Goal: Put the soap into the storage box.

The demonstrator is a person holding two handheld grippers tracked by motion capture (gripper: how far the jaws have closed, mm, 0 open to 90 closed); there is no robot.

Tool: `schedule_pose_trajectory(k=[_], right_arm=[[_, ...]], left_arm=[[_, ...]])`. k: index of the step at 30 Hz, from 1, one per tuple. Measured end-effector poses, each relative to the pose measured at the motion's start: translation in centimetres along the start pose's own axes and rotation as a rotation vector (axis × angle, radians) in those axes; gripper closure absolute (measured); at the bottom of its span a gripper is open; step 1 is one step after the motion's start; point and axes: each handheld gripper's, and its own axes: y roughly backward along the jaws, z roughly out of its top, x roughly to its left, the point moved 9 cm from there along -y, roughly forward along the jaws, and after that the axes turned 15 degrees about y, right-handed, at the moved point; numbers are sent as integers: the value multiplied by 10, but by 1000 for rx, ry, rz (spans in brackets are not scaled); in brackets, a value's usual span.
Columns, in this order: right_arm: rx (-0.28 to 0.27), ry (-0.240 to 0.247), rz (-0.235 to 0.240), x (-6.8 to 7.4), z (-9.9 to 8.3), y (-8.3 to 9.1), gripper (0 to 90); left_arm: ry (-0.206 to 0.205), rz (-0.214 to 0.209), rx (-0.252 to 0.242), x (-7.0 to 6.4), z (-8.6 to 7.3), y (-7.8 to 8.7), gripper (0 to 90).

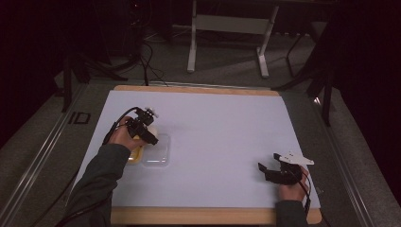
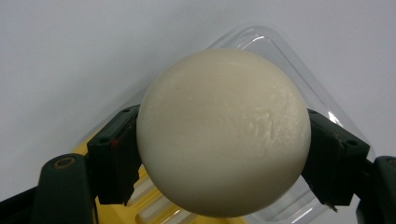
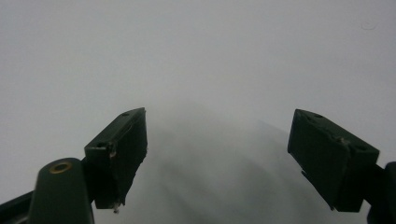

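One ball [image 2: 223, 133], one clear tray [image 1: 156, 151], one yellow tray [image 1: 135, 155]. Your left gripper [image 1: 144, 134] is clamped on the ball, right over both trays at the table's [image 1: 213, 123] left side. The left gripper view gives you the jaw contact up close. Your right gripper [image 3: 219, 156] sits jaws apart, holding nothing, near the table's right front corner.

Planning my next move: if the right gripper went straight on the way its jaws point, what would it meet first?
Probably just the white mat. The right gripper has its jaws open with nothing between them, and ahead of them lies bare mat. Depth is hard to judge, but nothing stands in that line.
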Motion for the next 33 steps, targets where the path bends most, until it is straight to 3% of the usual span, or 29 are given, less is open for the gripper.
schedule_pose_trajectory(k=[33], right_arm=[[2,3,-2,0,0,0,194]], left_arm=[[95,29,7,31,-15,6,232]])
